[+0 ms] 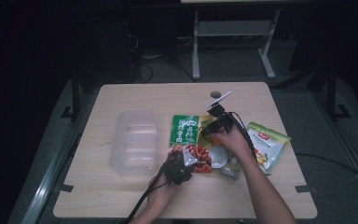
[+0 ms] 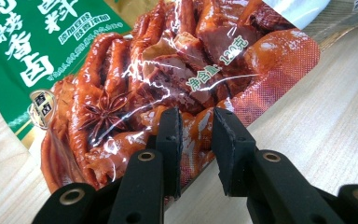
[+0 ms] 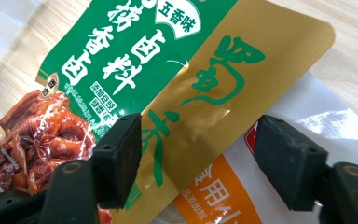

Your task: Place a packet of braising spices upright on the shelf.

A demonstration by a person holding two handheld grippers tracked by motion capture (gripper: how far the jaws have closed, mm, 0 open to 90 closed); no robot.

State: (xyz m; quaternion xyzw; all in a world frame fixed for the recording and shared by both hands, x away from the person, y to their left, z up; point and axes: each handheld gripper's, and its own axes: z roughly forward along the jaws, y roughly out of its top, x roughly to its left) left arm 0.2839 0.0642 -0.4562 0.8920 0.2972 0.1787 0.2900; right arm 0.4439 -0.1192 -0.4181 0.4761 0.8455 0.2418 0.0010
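**Green-and-gold spice pouch worked by two hand-held grippers at desk centre**

The green-and-gold spice pouch (image 1: pixel 189 140) lies flat near the middle of the desk (image 1: pixel 121 196), its lower end printed with red braised meat and star anise. Legible print: "五香味" and "卤料" on the green panel, "净含量" with a gram figure over the meat picture.

The left hand-held gripper (image 2: pixel 195 140) straddles the pouch's lower edge, its jaws narrowly parted, with the edge of the film between them; whether the pads press on it cannot be told. The right hand-held gripper (image 3: pixel 198 154) hangs over the pouch's gold right edge, jaws wide apart, nothing gripped.

A white-and-orange pouch (image 3: pixel 223 196) lies partly beneath the spice pouch, touching it; a yellow-green snack bag (image 1: pixel 266 142) sits just beside the right hand, near the desk's right edge. A clear plastic container (image 1: pixel 134 140) stands left of the pouches, apart from them.

Count: three packets, one container, two grippers. Bare desk surface runs along the far edge and the left and near margins.
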